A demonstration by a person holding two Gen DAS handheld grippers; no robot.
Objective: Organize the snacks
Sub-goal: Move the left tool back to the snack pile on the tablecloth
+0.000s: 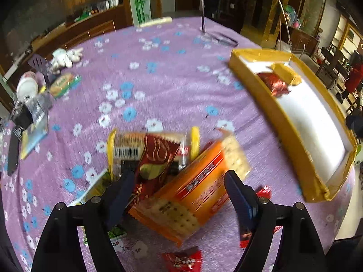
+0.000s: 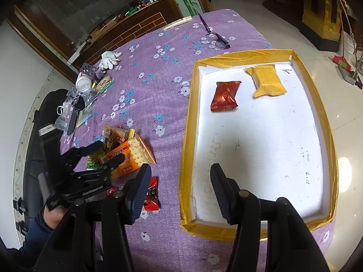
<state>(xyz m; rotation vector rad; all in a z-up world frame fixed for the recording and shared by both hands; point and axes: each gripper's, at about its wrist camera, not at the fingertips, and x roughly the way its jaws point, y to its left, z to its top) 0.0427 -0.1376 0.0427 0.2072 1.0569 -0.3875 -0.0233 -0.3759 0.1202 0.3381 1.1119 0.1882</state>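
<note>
1. Left wrist view: my left gripper (image 1: 179, 181) hangs over the snack pile with its jaws spread wide. The orange cracker pack (image 1: 195, 190) lies between the fingers, but the pads do not press on it, so I judge this gripper released, lined up for a grasp and not yet holding.
2. The pile sits on the purple floral tablecloth (image 1: 158, 79): a dark red wrapper (image 1: 156, 158) lies across a yellow-ended biscuit roll (image 1: 147, 147), and the cracker pack leans against both. I straddle the top pack because it is the freest to lift.
3. A small red candy packet (image 1: 183, 260) lies apart from the pile, near the bottom edge.
4. In the right wrist view, my right gripper (image 2: 179, 188) hovers over the near edge of the gold-rimmed tray (image 2: 188, 136). Its jaws stand partly apart with nothing between them, so it is empty.
5. The tray already holds a red foil snack (image 2: 224, 96) and a yellow snack packet (image 2: 267, 80), side by side at the far end; most of its white floor is bare.
6. The tray stands just beside the pile, which keeps each carry short. Most snacks are still outside it, so I judge the sorting to be at an early stage.
</note>
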